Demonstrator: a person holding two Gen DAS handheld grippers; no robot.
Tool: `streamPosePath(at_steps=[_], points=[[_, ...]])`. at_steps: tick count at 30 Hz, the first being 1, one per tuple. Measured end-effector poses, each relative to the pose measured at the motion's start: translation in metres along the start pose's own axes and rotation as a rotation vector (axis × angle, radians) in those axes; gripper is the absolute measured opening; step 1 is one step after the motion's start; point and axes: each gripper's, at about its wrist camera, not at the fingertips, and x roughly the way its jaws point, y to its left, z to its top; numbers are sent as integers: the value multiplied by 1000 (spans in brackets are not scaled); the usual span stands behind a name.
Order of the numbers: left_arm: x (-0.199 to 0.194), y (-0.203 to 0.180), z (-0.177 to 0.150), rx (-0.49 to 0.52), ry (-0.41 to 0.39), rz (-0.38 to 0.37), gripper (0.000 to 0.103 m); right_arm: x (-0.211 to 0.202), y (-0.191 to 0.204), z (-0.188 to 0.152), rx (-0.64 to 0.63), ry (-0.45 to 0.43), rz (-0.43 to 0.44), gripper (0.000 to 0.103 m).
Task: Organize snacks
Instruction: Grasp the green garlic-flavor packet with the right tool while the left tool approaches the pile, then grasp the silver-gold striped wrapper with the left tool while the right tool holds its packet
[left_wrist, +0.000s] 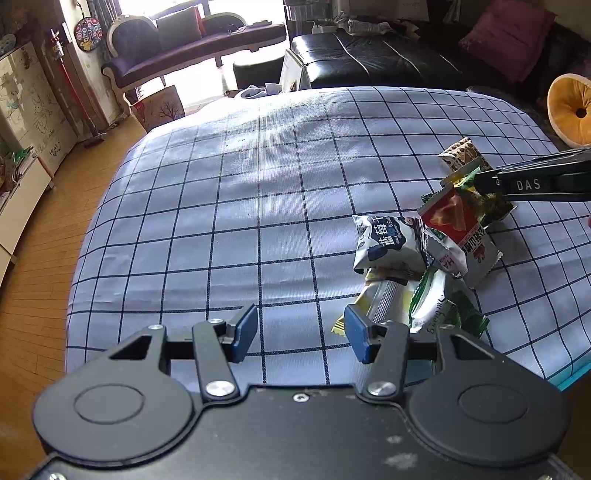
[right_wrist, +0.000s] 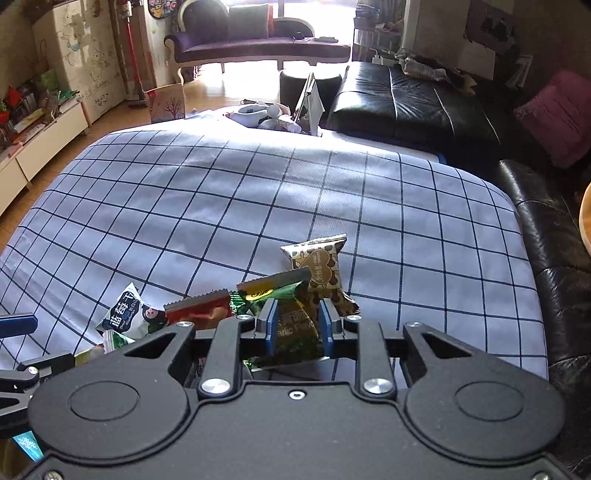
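right gripper (right_wrist: 297, 325): pads on both sides of a green garlic-flavour packet (right_wrist: 295, 332), seemingly pinching it, though a little loose at the edges. left gripper (left_wrist: 301, 338): spread wide, holding nothing, hanging over the bare checked cloth (left_wrist: 240, 206) just beside the pile.

around the green packet: a red packet (right_wrist: 199, 314) touching its left side, a brown heart-print packet (right_wrist: 319, 269) lying just behind, a white blueberry packet (right_wrist: 125, 314) further left. more wrappers under these, near the left gripper, a white-and-green one (left_wrist: 428, 299) among them.

risks from here:
- slipping out: thin glossy foil, grip only on one end, so possibly sliding free during a fast lift.
- dragging neighbours: red packet overlapping the green one, likely to be pulled along or flipped.
- catching two at once: cannot tell whether a second wrapper sits between the pads.
- crushing the contents by too strong a squeeze.
- bumping: both grippers close together over the same small pile.
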Motion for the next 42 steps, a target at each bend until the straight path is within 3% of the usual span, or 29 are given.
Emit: streamPosePath(at_steps=[13,16,18,21,26,30,34,42], points=[[-6,2,-8,1,-4,-27,54,-4,11,-14,-64,-58,-5,37],[-8,1,-10,4,-4,-26,54,-4,10,-17,-72,-44,4,41],[-8,1,-11,5,-6,-30,54,-2,11,-17,-81,-22,13,50],[-11,-1,-13,7,-9,-36,54,6,13,-19,-80,6,-1,50],[-12,0,-13,9,-10,-47,54,15,9,-17,-29,26,0,50],[-13,1,-13,10,-14,-59,54,13,5,-17,-4,29,0,44],[-12,0,-12,8,3,-89,54,3,-5,-22,44,50,9,43],[-3,-13,-3,36,4,-65,54,-31,-26,-45,145,46,36,43]])
